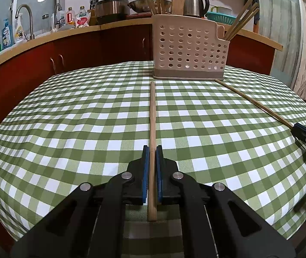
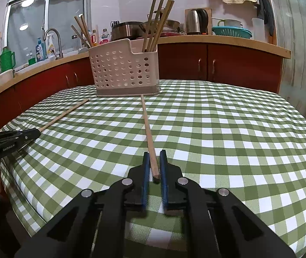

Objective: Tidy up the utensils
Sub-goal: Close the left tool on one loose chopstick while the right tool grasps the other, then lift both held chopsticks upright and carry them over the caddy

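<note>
Wooden chopsticks lie one apiece between the jaws of the left gripper [image 1: 152, 150] and right gripper [image 2: 154, 155]. Both pairs of jaws stand slightly apart, not yet pinching. Each chopstick [image 1: 152, 116] [image 2: 147, 129] rests on the checked tablecloth [image 1: 66, 118], pointing at the holder [image 1: 187, 49] near the far edge. Grasping seems in hand; next, each must squeeze, lift, and drop its stick into a compartment.

A matt woven green-and-white checked cloth [image 1: 66, 118] is seen on the table. The two long chopsticks [image 1: 152, 129] [image 2: 149, 133] look like smooth pale wood. The perforated beige holder [image 1: 189, 49] appears as plastic, slightly glossy. The kettle [image 1: 193, 5] is shiny metal.
</note>
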Available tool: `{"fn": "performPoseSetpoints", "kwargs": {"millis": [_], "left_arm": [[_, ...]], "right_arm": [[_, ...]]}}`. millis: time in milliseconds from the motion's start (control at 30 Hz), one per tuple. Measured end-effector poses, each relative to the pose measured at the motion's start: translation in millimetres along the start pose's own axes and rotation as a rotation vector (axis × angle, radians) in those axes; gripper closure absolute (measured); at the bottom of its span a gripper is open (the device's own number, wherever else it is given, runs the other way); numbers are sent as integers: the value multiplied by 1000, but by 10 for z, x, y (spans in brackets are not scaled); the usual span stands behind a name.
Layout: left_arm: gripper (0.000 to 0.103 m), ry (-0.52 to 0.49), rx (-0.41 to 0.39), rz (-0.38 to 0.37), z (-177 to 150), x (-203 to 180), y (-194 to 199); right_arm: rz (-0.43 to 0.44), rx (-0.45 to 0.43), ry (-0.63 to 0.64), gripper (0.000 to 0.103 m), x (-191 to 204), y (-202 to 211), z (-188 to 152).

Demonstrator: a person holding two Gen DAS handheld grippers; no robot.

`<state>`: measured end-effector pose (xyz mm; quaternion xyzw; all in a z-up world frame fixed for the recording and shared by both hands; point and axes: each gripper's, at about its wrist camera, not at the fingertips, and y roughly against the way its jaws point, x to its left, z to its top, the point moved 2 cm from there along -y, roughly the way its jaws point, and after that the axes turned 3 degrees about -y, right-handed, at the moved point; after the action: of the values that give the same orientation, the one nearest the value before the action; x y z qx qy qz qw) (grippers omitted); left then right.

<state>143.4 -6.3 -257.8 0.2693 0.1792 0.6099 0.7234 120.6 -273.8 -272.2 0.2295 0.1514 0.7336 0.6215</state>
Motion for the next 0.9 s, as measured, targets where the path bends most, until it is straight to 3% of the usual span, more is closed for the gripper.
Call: {"fn": "performPoseSetpoints", "kwargs": {"millis": [333, 900], "left_arm": [[96, -12, -53, -15, -3, -3, 138], [96, -29, -234, 26, 442, 19, 700]], "right_arm": [[13, -35, 45, 96, 159, 141, 90], [17, -165, 28, 96, 201, 633, 580]]}}
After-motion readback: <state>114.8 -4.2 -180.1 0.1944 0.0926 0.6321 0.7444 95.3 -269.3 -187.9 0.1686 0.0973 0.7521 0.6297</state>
